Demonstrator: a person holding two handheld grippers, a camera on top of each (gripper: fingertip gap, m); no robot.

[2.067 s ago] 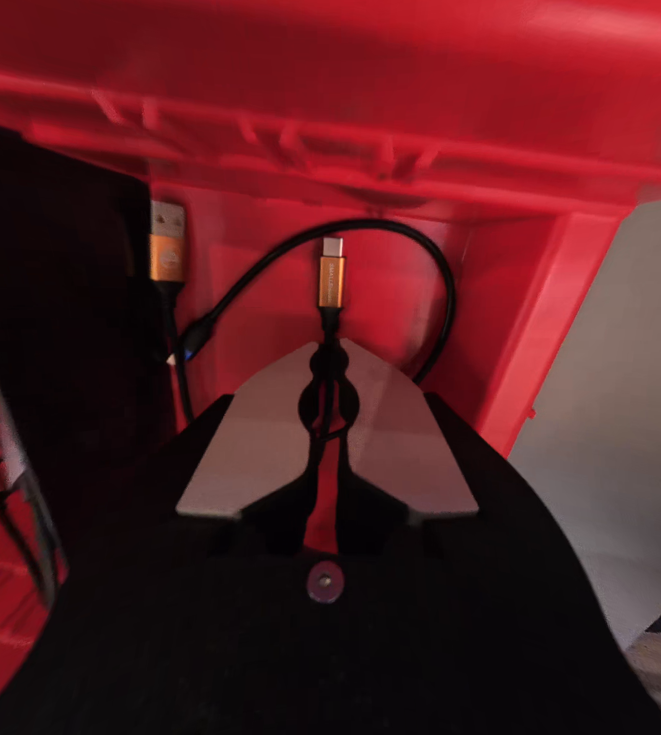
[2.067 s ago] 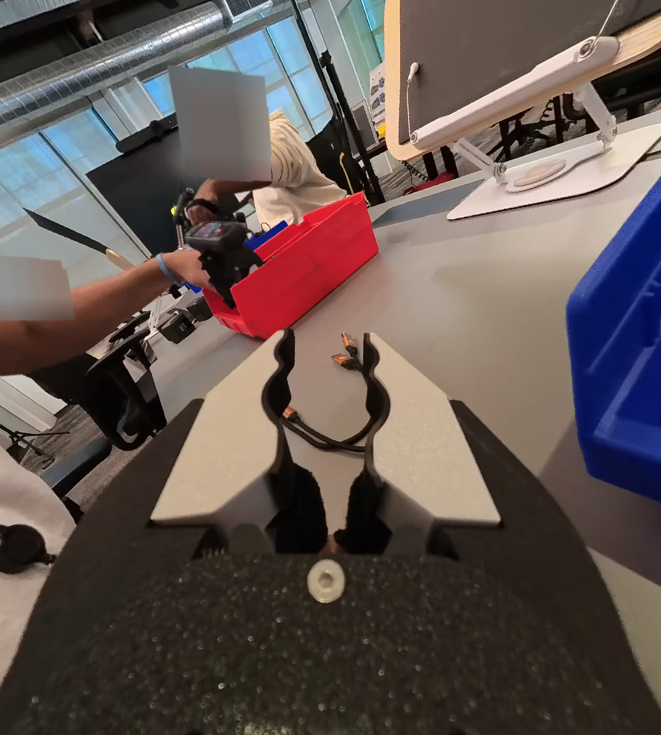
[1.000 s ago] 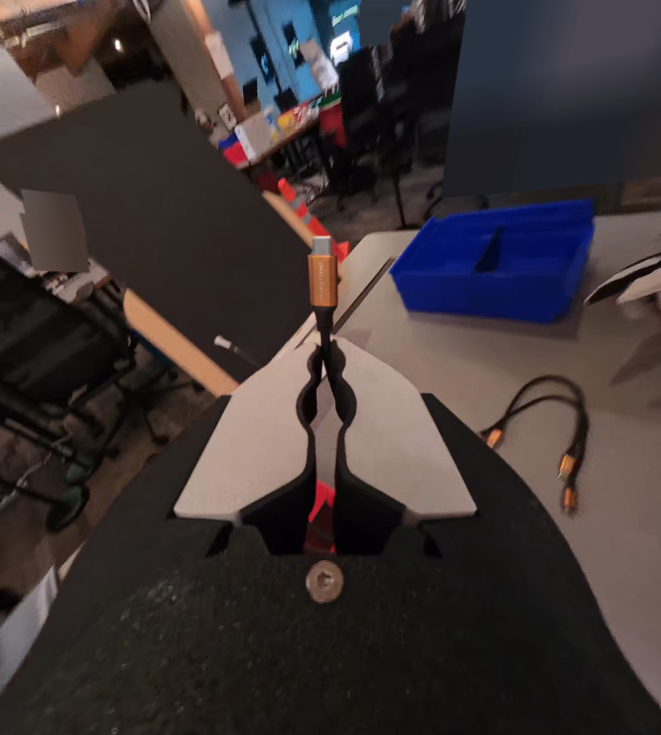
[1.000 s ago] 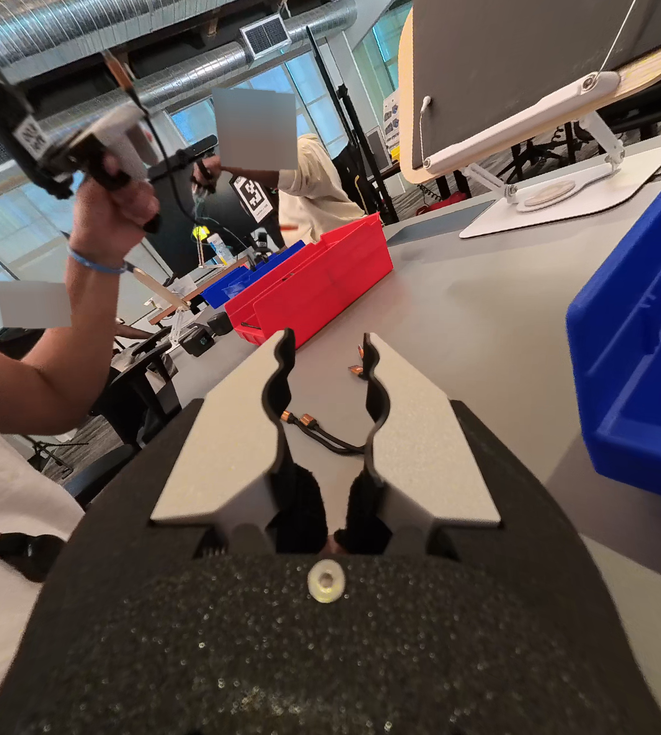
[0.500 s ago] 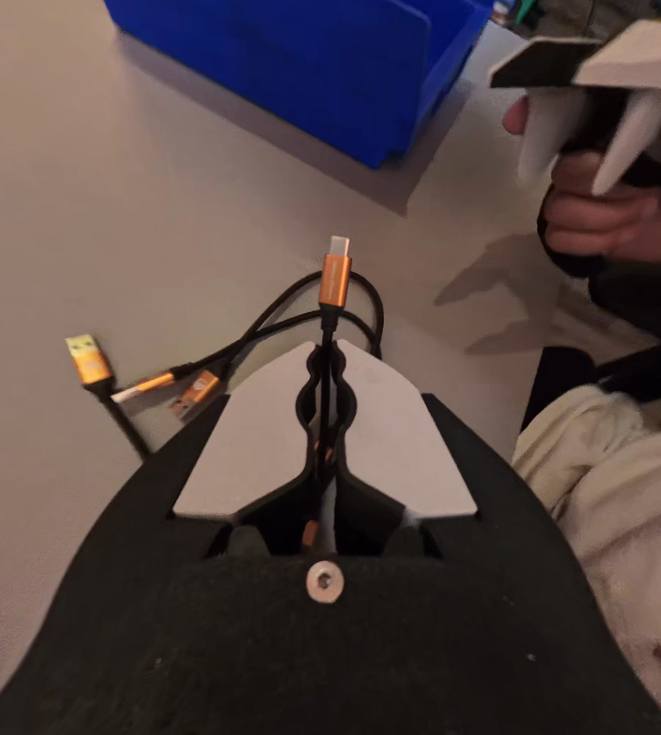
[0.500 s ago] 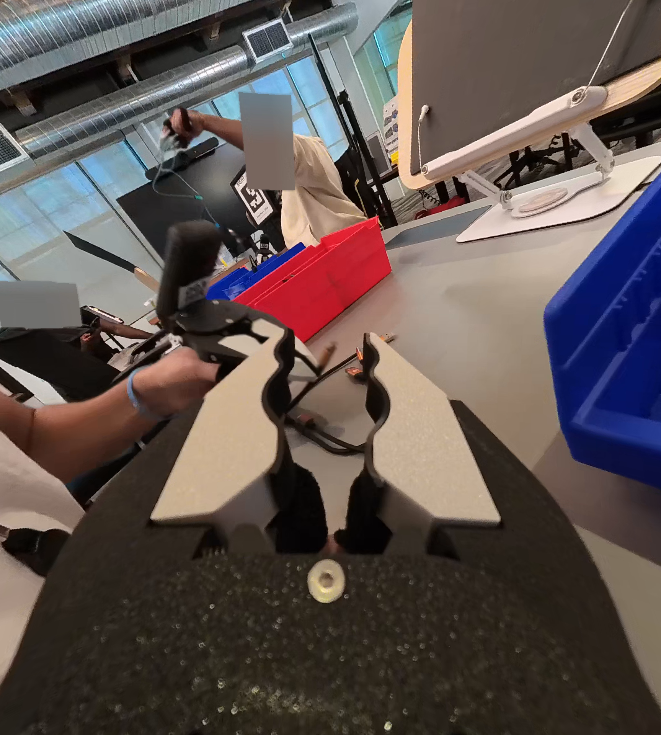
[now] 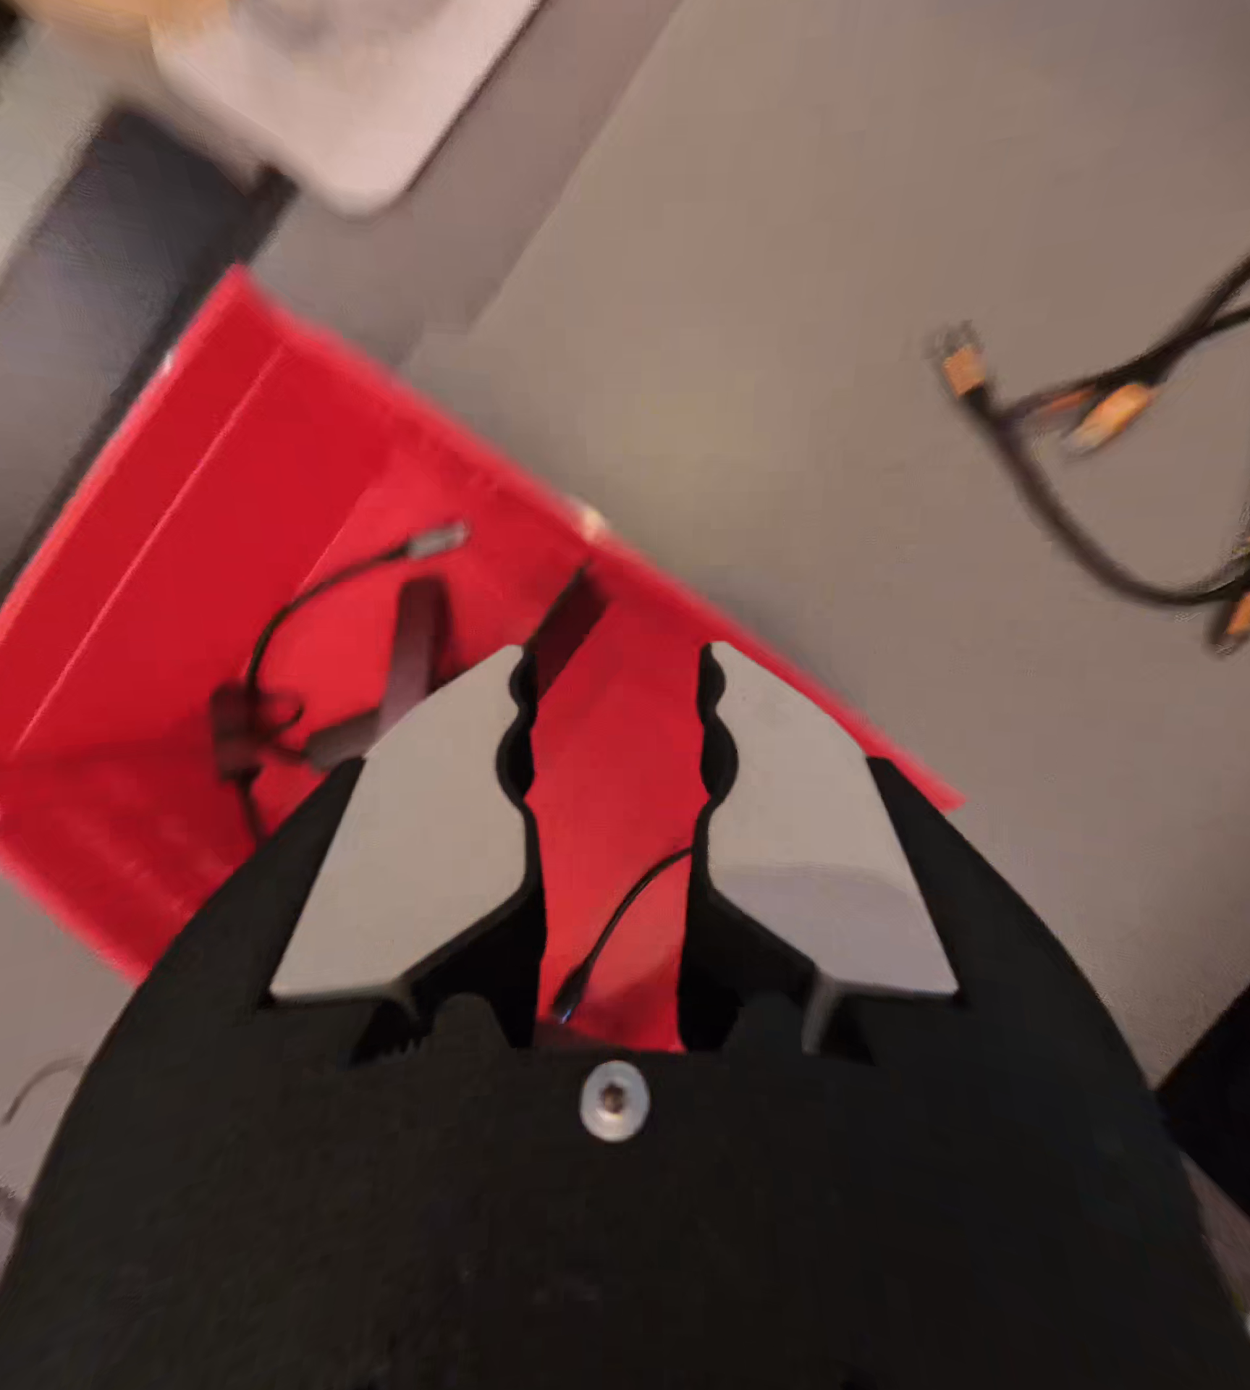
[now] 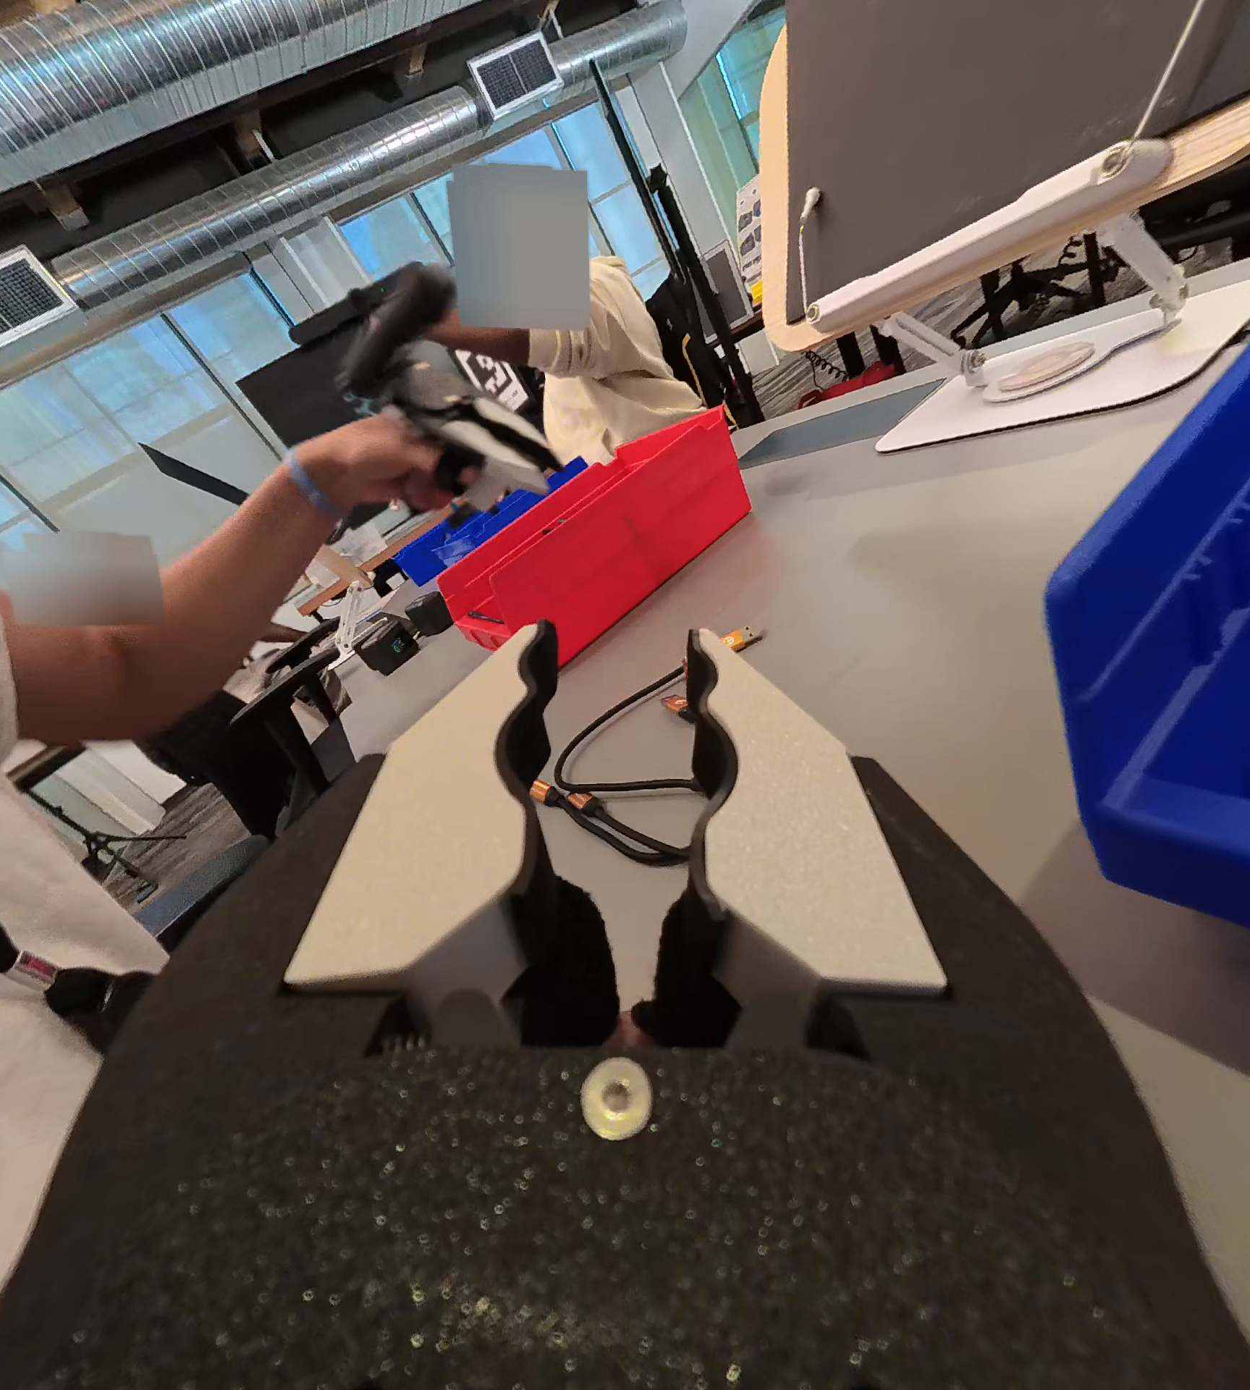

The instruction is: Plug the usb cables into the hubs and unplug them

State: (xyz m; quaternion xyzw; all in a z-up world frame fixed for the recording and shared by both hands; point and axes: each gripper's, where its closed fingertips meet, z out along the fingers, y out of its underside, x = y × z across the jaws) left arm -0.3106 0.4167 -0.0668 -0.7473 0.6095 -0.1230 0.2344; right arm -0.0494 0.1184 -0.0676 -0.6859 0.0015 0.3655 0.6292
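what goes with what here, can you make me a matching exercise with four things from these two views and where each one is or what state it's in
Things:
1. left claw
2. right claw
3. red bin
4. blue bin

Places or states:
a. at the right edge of the right wrist view
b. open, above the orange-tipped cables on the grey table
c. holds thin black cables
d. open, over the red bin

Pairs: 1-d, 2-b, 3-c, 4-a

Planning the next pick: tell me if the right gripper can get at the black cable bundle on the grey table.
Probably yes: the right gripper has its jaws open, the cable bundle lies loose on the table straight ahead, nothing between.
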